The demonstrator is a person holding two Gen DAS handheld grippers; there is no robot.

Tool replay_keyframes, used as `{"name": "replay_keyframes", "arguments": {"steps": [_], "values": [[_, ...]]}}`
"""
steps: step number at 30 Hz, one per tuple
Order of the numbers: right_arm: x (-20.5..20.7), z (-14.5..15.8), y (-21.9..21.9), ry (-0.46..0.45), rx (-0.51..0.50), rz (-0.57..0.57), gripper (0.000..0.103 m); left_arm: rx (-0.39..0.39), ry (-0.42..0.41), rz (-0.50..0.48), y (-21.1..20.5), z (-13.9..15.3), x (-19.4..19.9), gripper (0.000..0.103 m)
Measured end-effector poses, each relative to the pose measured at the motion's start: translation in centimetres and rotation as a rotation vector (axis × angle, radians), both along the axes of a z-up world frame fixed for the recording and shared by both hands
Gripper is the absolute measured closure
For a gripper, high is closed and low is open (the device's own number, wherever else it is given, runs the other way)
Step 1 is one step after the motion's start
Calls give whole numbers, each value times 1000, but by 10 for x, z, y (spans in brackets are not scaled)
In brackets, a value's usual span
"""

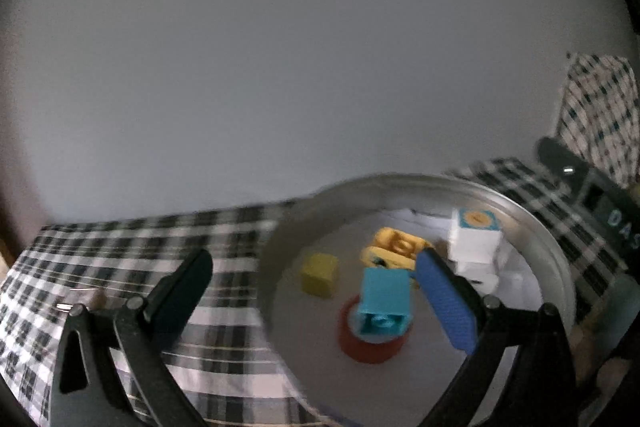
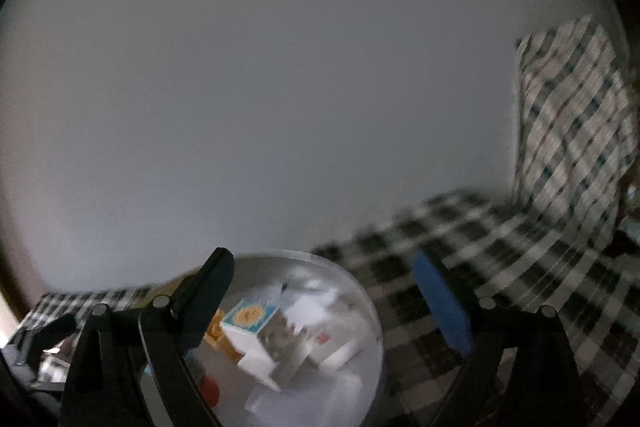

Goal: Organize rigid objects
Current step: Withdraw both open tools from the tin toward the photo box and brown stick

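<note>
Left wrist view, left tongs [image 1: 316,283]: fingers spread wide, released, nothing between them; the left finger hung over the checked cloth, the blue-padded right finger [image 1: 444,303] over the bowl.
Left wrist view, red piece [image 1: 370,341]: low round item on the bowl floor, nearest the camera.
Left wrist view, teal block [image 1: 384,301]: sat on or against the red piece, between the two fingers but touching neither.
Left wrist view, yellow cube [image 1: 319,275]: on the bowl floor, left of the teal block, apart from it.
Left wrist view, yellow brick [image 1: 396,249]: studded, behind the teal block, just beside the blue pad's tip.
Left wrist view, white box [image 1: 474,239]: stood toward the far right of the bowl, top face teal with an orange circle.
Left wrist view, bowl [image 1: 532,227]: round, metallic, shallow, resting on the cloth; it held all the blocks.
Left wrist view, checked cloth [image 1: 120,239]: black-and-white, covering the counter; image blurred.
Right wrist view, right tongs [image 2: 324,301]: fingers spread wide, released, empty; left finger [image 2: 208,303] over the bowl's near rim, blue-padded finger over the cloth.
Right wrist view, bowl contents: white box tilted among other white pieces; detail too blurred to tell.
Right wrist view, hanging cloth [image 2: 572,123]: checked, upright at far right.
Both views, wall [image 2: 280,67]: plain grey, behind the counter.
</note>
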State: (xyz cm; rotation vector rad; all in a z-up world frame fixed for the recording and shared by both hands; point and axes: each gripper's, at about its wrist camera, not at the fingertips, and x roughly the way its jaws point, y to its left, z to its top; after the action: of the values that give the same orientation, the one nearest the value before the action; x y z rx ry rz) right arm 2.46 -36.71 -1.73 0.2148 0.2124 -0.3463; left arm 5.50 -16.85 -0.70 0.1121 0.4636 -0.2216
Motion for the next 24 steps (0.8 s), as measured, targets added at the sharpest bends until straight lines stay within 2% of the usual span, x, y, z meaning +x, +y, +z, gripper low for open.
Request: {"name": "replay_keyframes", "arguments": {"steps": [4,6,8,12,14,18,24], "values": [[-18,4,13,-111,-87,-54,10,3,-88,67,16,-1,-8,0],[-24,4,23,-145,-132,-84,9,13,-101,90,23,-5,-7,1],[-28,2,30,-164,-155,-95,7,18,-99,101,26,-7,-6,1],[-27,1,48,-128,-237,-107,7,28,-93,97,31,-13,-5,1],[-31,2,53,-137,-263,-126,7,23,-87,82,32,-13,-5,1],[-43,3,53,-173,-256,-156,7,5,-78,63,38,-12,-11,1],[-38,-2,48,-92,-178,-123,7,-9,-52,71,47,-13,-13,1]]}}
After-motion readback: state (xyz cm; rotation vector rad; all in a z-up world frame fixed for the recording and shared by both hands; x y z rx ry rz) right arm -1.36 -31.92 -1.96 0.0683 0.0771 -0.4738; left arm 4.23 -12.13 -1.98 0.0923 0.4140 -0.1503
